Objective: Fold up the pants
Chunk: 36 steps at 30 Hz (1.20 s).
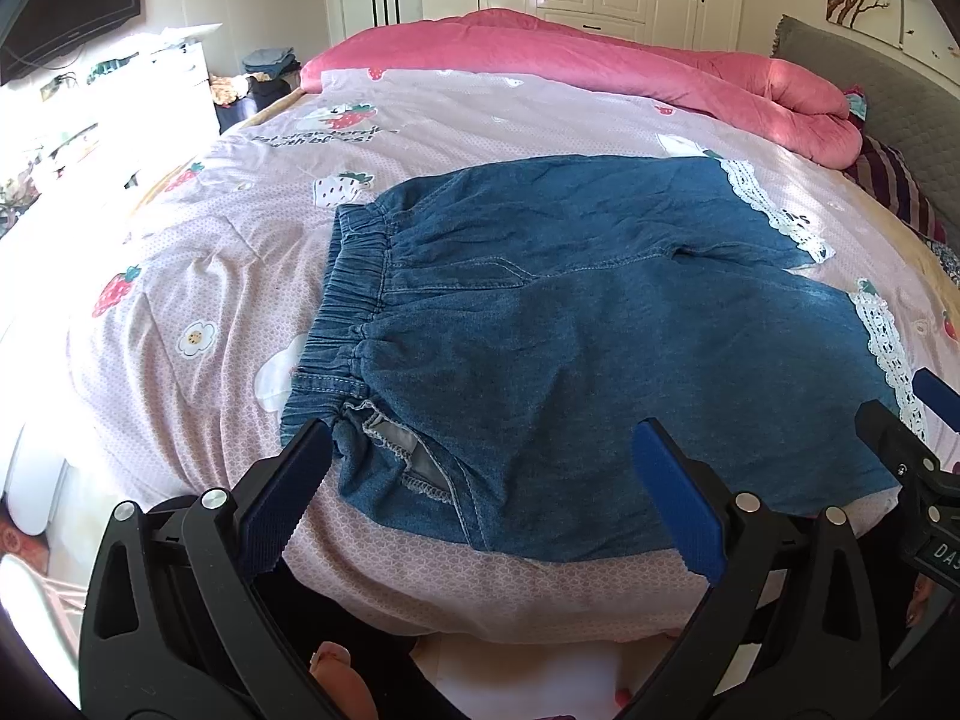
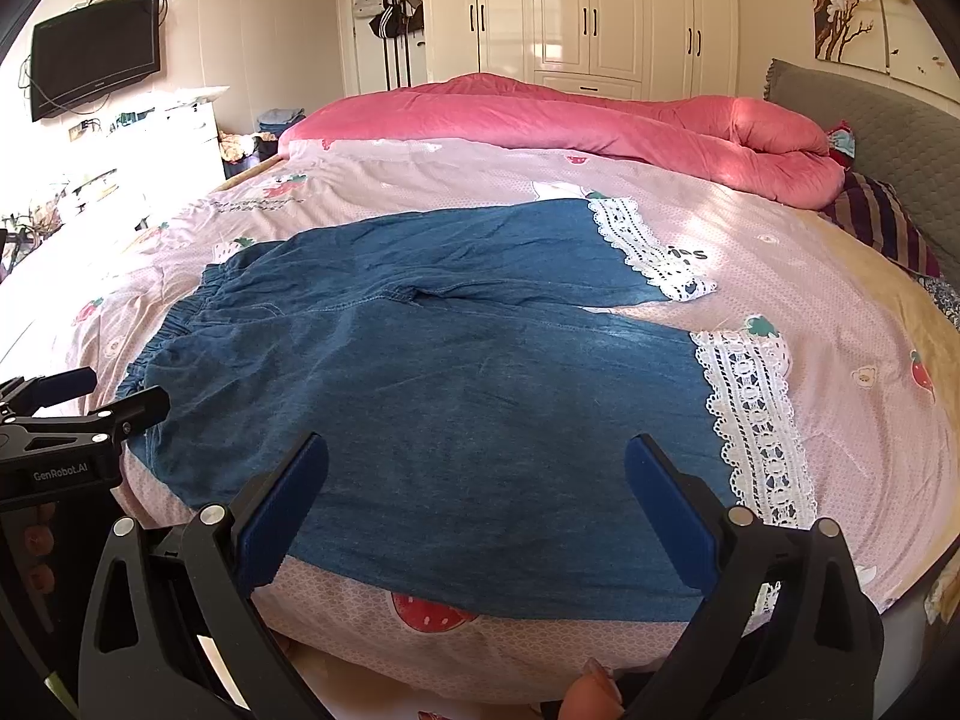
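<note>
A: Left wrist view first. Left gripper (image 1: pixel 480 468) jaws were spread wide, blue pads apart, holding nothing. One pad sat by the waistband corner of the pants (image 1: pixel 600 312), the other hung over the near leg. Contact unclear.

B: Right one?

A: Right gripper (image 2: pixel 477 495) was also spread wide, empty, poised over the near leg's lower edge. Can't tell if the pads touched the denim.

B: Where were the pants?

A: Flat on the bed cover (image 2: pixel 810 276), near edge, elastic waistband (image 1: pixel 351 300) to the left, both legs running right, white lace hems (image 2: pixel 750 414) at the ends. A pocket lining showed at the near waist corner.

B: Further back?

A: Pink quilt (image 2: pixel 570 114) bunched across the far side, grey headboard (image 2: pixel 888 120) at right. Then white wardrobe (image 2: pixel 588 12), wall TV (image 2: pixel 96 54) at left.

B: Containers?

A: Wardrobe doors were shut, contents hidden.
</note>
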Available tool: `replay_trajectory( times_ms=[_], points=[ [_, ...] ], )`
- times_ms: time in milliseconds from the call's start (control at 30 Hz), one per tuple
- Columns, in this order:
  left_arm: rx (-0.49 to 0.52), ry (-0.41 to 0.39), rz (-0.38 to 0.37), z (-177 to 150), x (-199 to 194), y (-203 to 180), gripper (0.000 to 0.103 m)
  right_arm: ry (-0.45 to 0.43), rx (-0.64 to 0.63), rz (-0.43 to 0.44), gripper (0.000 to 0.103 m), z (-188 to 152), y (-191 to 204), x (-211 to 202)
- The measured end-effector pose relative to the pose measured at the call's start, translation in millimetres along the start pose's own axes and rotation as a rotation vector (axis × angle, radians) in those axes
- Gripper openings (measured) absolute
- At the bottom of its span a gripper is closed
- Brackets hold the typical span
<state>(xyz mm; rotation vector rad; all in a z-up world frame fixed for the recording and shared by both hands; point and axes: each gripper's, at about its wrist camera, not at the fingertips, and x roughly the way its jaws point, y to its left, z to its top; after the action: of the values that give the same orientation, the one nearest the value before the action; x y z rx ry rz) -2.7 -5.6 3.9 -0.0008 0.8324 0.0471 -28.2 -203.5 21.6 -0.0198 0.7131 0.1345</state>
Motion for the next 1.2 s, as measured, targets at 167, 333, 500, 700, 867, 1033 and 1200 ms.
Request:
replay_trajectory(
  times_ms=[167, 333, 500, 700, 867, 1033, 1200],
  points=[
    [-0.001, -0.004, -0.002, 0, 0, 0, 0.094, 0.0, -0.002, 0.003, 0.099, 0, 0, 0],
    [-0.001, 0.002, -0.004, 1, 2, 2, 0.094, 0.008, -0.008, 0.011, 0.099, 1, 1, 4],
    [-0.015, 0.022, -0.035, 12, 15, 16, 0.094, 0.025, -0.034, 0.051, 0.099, 13, 1, 19],
    [-0.046, 0.007, 0.046, 57, 49, 66, 0.094, 0.042, -0.128, 0.129, 0.099, 55, 7, 51],
    [-0.052, 0.062, 0.049, 99, 97, 100, 0.094, 0.064, -0.206, 0.192, 0.099, 97, 25, 93],
    [0.004, 0.089, 0.017, 126, 136, 107, 0.094, 0.105, -0.293, 0.255, 0.099, 131, 46, 141],
    [0.067, 0.102, -0.024, 138, 160, 98, 0.078, 0.138, -0.372, 0.286, 0.099, 162, 66, 190]
  ],
)
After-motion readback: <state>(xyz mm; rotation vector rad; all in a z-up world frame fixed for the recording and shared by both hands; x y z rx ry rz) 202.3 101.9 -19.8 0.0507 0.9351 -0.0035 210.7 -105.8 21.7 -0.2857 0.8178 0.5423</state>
